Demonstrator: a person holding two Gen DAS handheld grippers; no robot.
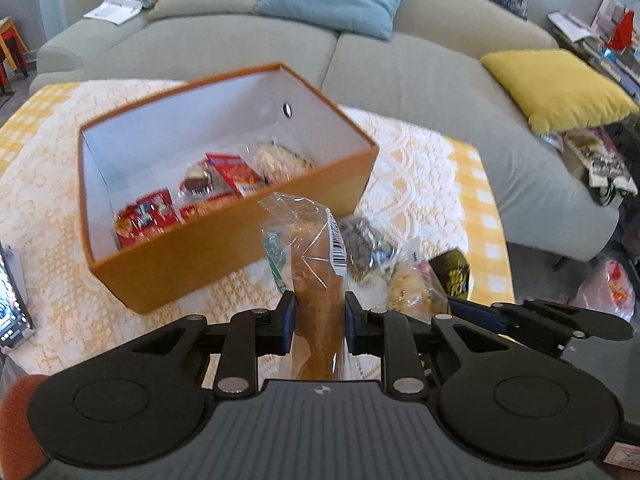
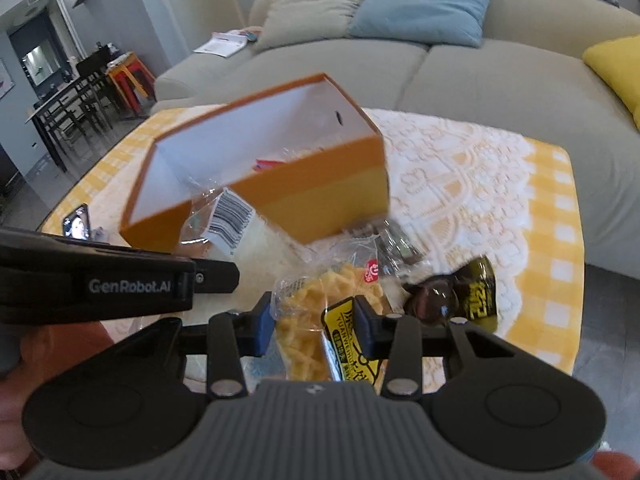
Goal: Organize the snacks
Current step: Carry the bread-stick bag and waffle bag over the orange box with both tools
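An orange box with white inside stands on the table and holds several red and clear snack packs. My left gripper is shut on a long brown bread roll in a clear wrapper, lifted in front of the box's near wall. That wrapper's barcode label shows in the right wrist view, in front of the box. My right gripper is shut on a clear pack of yellow waffle snacks with a yellow label, held above the table to the box's right.
Loose on the lace cloth beside the box lie a dark clear packet and a dark green packet with yellow characters. A phone stands at the table's left edge. A grey sofa with cushions runs behind the table.
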